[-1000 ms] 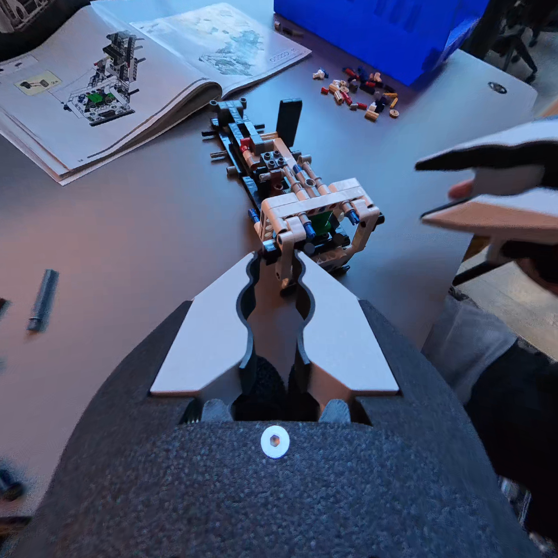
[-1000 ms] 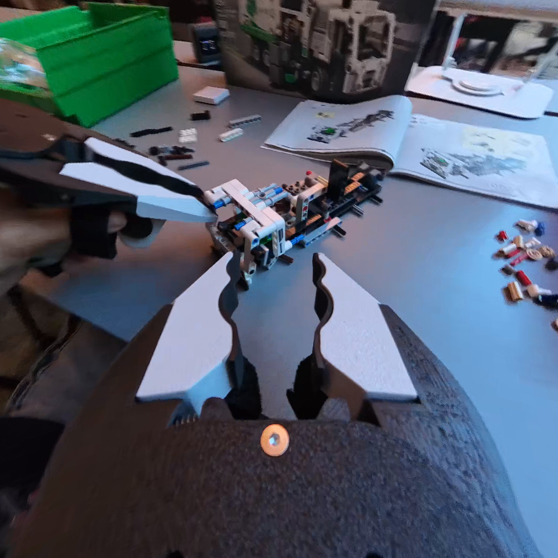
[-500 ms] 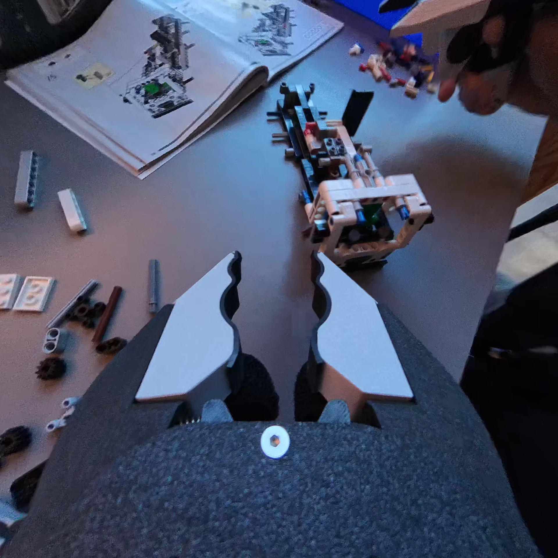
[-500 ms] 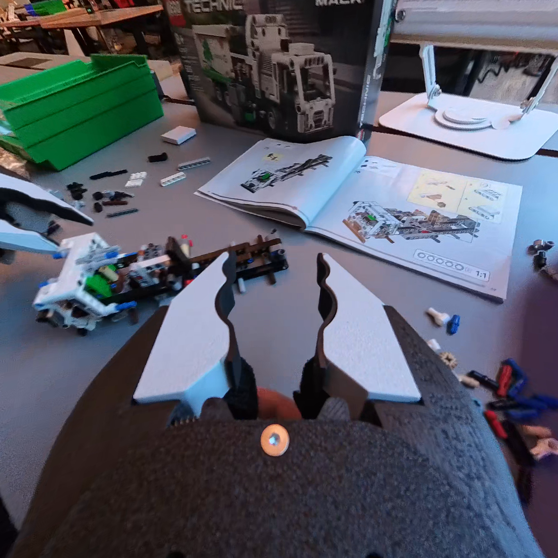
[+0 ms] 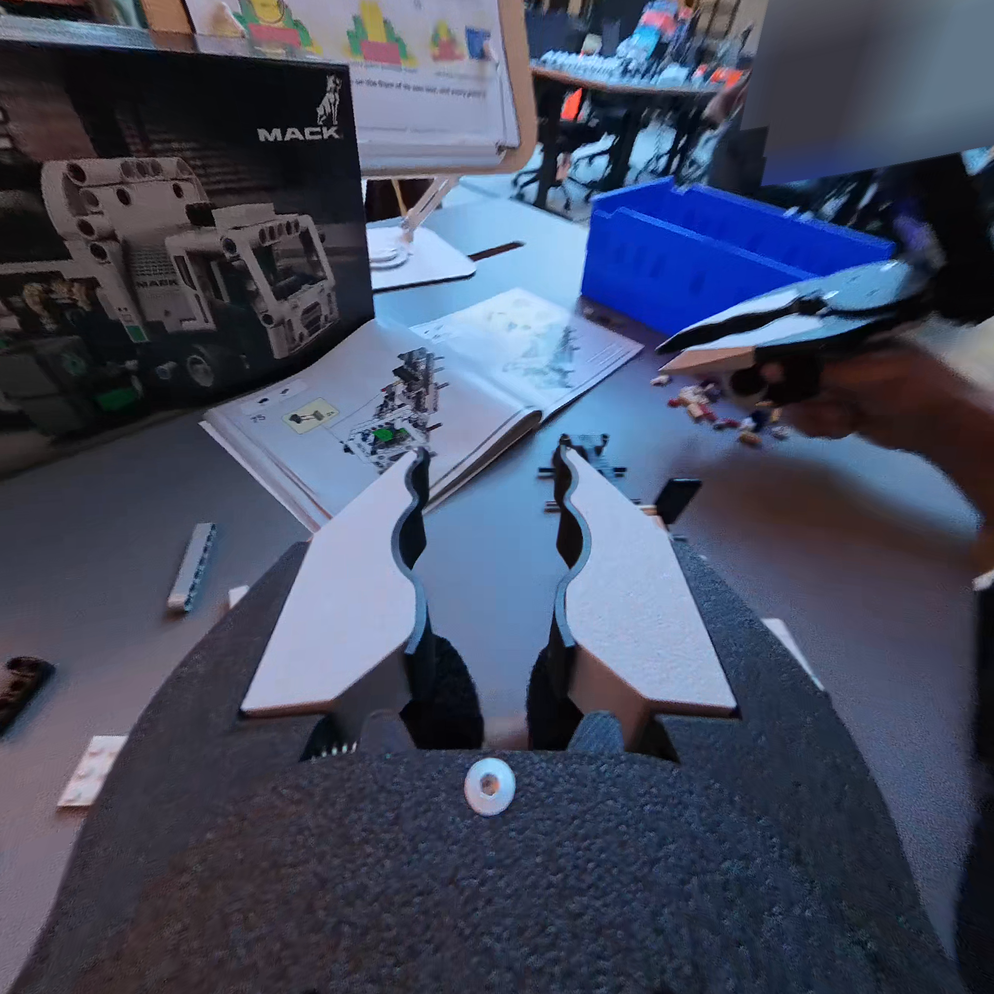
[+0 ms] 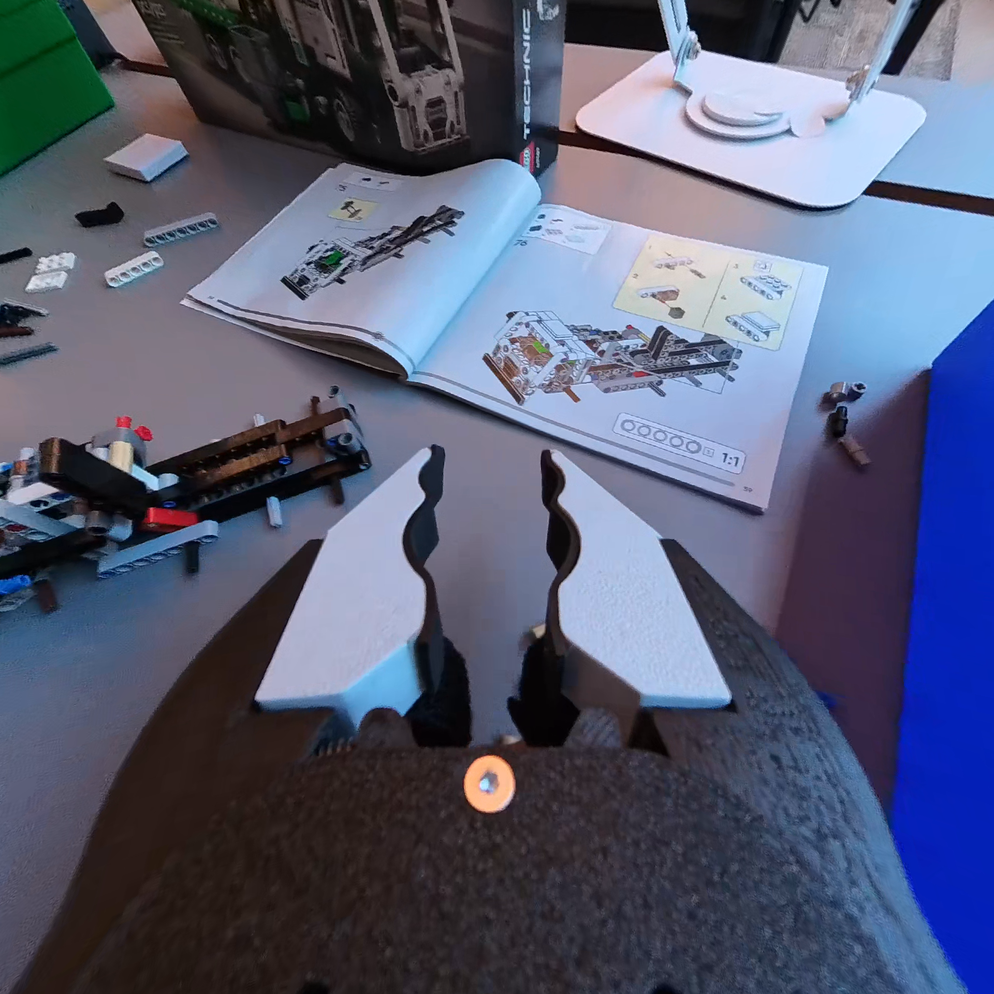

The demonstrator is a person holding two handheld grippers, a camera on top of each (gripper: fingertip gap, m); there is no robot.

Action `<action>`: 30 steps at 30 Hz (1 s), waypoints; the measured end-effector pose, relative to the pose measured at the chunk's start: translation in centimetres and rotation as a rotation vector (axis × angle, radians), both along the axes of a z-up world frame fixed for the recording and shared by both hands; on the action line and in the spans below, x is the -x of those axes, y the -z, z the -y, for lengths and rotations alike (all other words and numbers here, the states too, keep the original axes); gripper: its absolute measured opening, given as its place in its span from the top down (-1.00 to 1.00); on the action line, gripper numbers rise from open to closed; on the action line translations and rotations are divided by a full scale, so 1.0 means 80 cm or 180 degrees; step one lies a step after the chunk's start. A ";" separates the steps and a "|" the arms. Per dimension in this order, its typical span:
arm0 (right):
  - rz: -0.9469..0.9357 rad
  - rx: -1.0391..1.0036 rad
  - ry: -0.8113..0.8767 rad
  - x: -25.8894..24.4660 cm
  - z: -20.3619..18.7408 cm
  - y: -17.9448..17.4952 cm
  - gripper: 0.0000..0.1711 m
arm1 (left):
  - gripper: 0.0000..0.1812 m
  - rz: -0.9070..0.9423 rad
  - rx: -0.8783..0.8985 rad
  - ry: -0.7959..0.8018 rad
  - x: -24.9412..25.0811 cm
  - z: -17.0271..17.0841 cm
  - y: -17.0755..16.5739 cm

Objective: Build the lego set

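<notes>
The part-built lego truck chassis (image 6: 177, 484) lies on the grey table at the left of the right wrist view; only its far end (image 5: 589, 449) shows behind my left gripper's right finger. My left gripper (image 5: 489, 457) is open and empty, raised over the table before the open instruction booklet (image 5: 457, 387). My right gripper (image 6: 490, 454) is open and empty, to the right of the chassis and in front of the booklet (image 6: 511, 306). It also shows in the left wrist view (image 5: 780, 328), held in a hand above a pile of small coloured pieces (image 5: 715, 409).
The set's box (image 5: 177, 236) stands behind the booklet. A blue bin (image 5: 726, 258) stands at the right and a green bin (image 6: 37, 91) at the far left. Loose beams and plates (image 6: 129, 263) lie left of the booklet. A white stand base (image 6: 753, 118) sits behind. The gap from one gripper's tips to the other's is roughly 25 centimeters.
My left gripper let go of the chassis front, opened and tilted up toward the booklet and box. My right gripper moved from the chassis front rightward, toward the booklet and blue bin.
</notes>
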State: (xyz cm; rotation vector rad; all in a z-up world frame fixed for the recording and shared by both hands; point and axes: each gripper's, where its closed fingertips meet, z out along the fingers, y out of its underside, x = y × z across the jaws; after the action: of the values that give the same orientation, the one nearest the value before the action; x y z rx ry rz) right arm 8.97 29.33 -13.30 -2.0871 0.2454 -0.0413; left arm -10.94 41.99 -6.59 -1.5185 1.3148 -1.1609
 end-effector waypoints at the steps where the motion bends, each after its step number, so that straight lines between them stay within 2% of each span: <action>1: 0.0015 0.0040 -0.0002 -0.005 0.000 0.002 0.58 | 0.50 -0.0078 -0.0114 -0.0054 -0.007 -0.001 0.004; 5: -0.0040 0.0106 -0.0026 -0.014 -0.001 0.007 0.58 | 0.47 -0.0298 -0.0187 0.0024 -0.029 0.011 0.021; 10: -0.0095 0.0157 -0.0050 -0.020 0.001 0.017 0.58 | 0.45 -0.0354 -0.0143 -0.0141 -0.032 0.005 0.029; 14: -0.0015 0.0109 -0.0136 -0.015 -0.005 0.005 0.58 | 0.46 -0.0420 -0.0165 -0.0273 -0.013 0.002 0.023; 18: 0.0083 -0.0005 -0.0234 0.000 -0.005 -0.009 0.60 | 0.50 -0.0595 -0.0191 -0.0399 0.036 -0.007 0.021; 21: 0.0042 -0.0093 -0.0310 0.020 0.000 -0.013 0.60 | 0.51 -0.1065 -0.0021 -0.0372 0.077 -0.037 0.031; 23: 0.0015 -0.0149 -0.0288 0.032 0.006 -0.013 0.60 | 0.55 -0.1316 -0.0130 -0.0373 0.091 -0.070 0.037; 25: -0.0059 -0.0252 -0.0271 0.048 0.012 -0.015 0.62 | 0.63 -0.1532 -0.0421 -0.0377 0.091 -0.107 0.047; 28: -0.0152 -0.0428 -0.0222 0.071 0.020 -0.015 0.63 | 0.62 -0.2049 -0.0674 -0.0225 0.084 -0.156 0.075; 30: -0.0183 -0.0478 -0.0169 0.080 0.027 -0.013 0.63 | 0.62 -0.2143 -0.0666 -0.0085 0.066 -0.177 0.087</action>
State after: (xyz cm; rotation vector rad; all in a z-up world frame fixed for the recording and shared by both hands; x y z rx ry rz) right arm 2.56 27.15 -12.25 -1.9461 0.2210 0.0675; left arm -16.23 56.15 -13.53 -1.8323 1.7735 -0.4692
